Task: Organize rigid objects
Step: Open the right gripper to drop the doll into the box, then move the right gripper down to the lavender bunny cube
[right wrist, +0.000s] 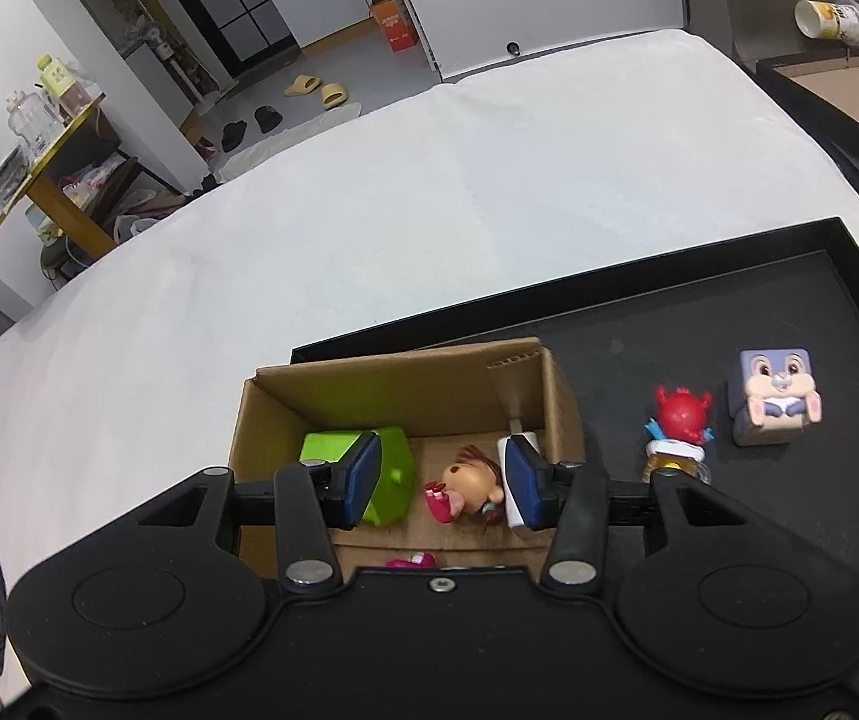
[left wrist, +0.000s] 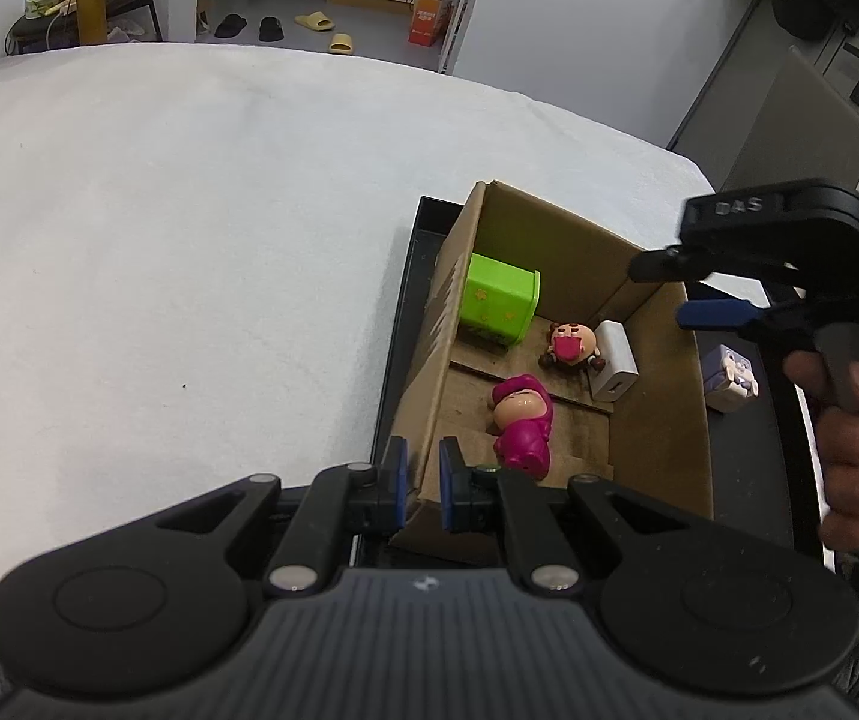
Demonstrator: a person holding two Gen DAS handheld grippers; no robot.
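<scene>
Left wrist view
- Left gripper [left wrist: 423, 483]: jaws clamped on the near left wall of the cardboard box [left wrist: 657, 414], one blue pad on each side of the wall.
- Box: stands in the left part of a black tray [left wrist: 396, 348] that lies near the right edge of a white tabletop [left wrist: 189, 240].
- In the box: a green block [left wrist: 498, 303] in the far left corner; a small brown-haired doll [left wrist: 570, 348] beside a white charger [left wrist: 615, 369] at the right wall; a pink figure [left wrist: 522, 420] lying nearer.
- Right gripper [left wrist: 669, 291]: held in a hand [left wrist: 849, 450] above the box's right wall, jaws parted, nothing between them.

Right wrist view
- Right gripper [right wrist: 444, 474]: jaws apart above the box [right wrist: 405, 372], empty; the doll [right wrist: 468, 483] lies below the gap, not touched.
- Tray floor, right of the box: a red figure [right wrist: 678, 426] and, just beside it, a bunny cube [right wrist: 774, 396].
- Green block [right wrist: 387, 480]: partly hidden behind the left pad.
</scene>
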